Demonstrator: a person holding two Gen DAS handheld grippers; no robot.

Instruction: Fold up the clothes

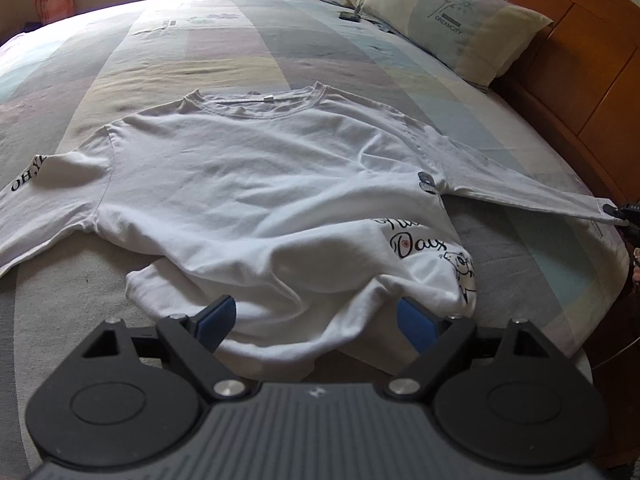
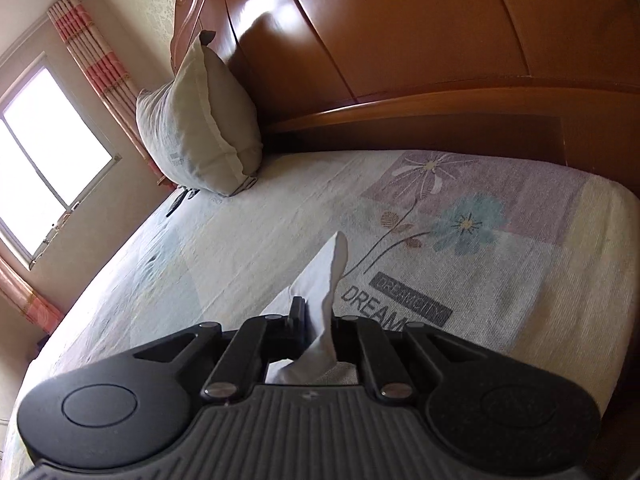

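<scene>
A white long-sleeved t-shirt is spread face-down on the patchwork bedsheet, collar toward the far side, hem rumpled and flipped up so a printed cartoon with lettering is exposed. One sleeve is stretched out toward the wooden headboard, its cuff pinched in the right gripper — jaws shut tight on the fabric, a strip of white cloth poking up past them. The left gripper is held wide open right over the bunched hem — nothing gripped, blue pads either side of a fold.
</scene>
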